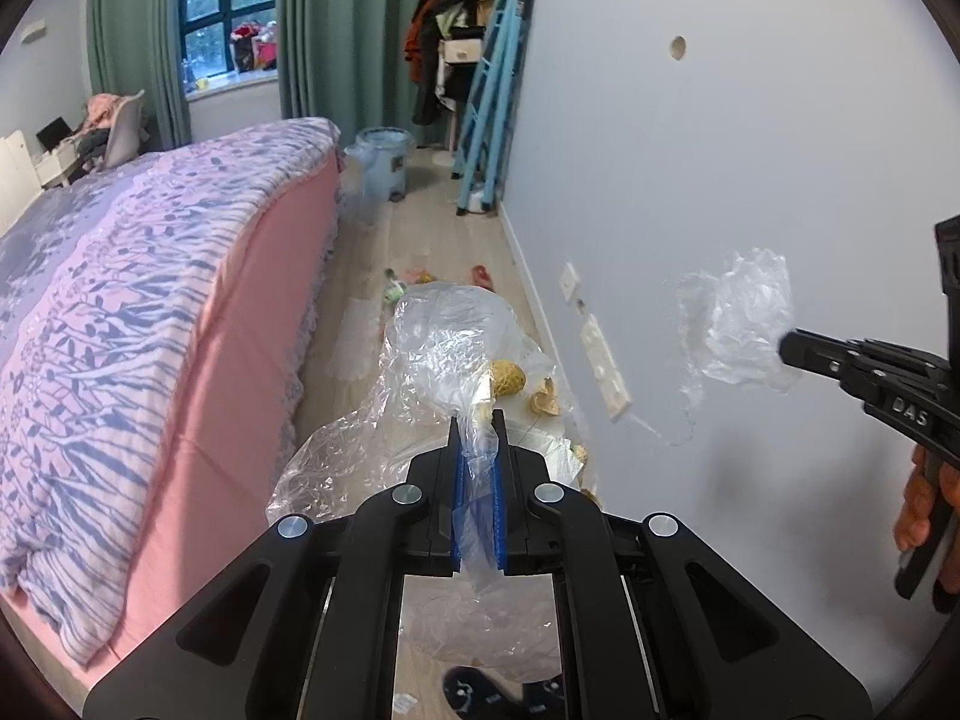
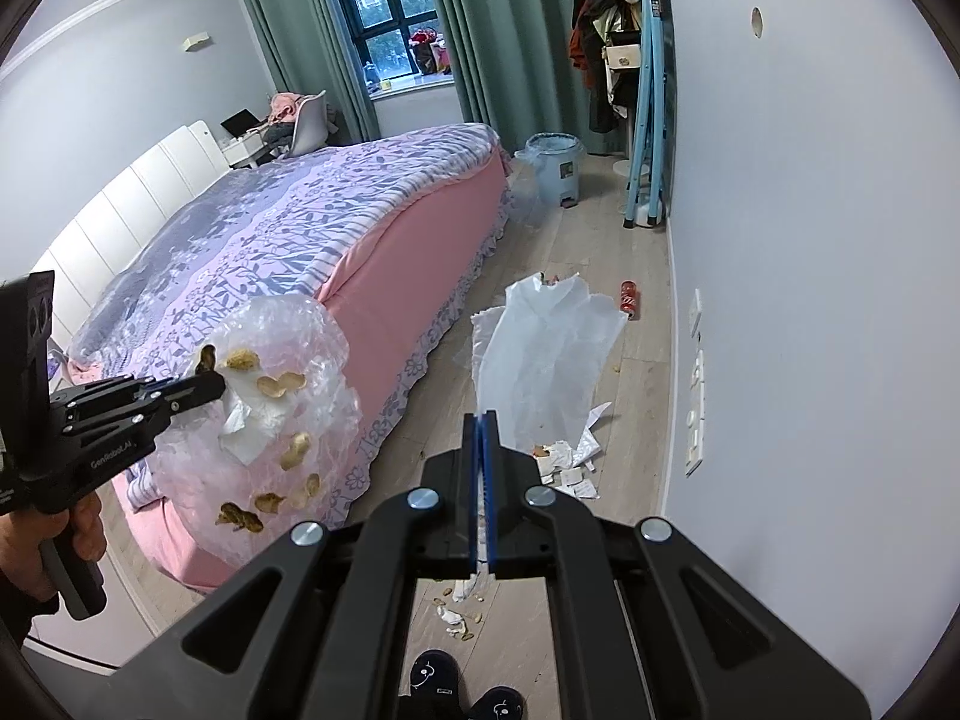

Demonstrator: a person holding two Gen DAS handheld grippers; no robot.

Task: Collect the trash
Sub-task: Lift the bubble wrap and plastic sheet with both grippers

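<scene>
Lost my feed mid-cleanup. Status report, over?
Left gripper shut on clear bag; right gripper shut on white bag. Peanut shells, scraps on floor. Blue bin ahead, path open.

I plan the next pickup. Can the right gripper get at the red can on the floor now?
Probably not yet. The right gripper is shut on the clear plastic bag, and the red can lies far ahead by the wall.

Pink floral bed (image 2: 336, 228), green curtains (image 2: 480, 30), blue ladder (image 1: 489, 96), slippers (image 2: 462, 693).
</scene>
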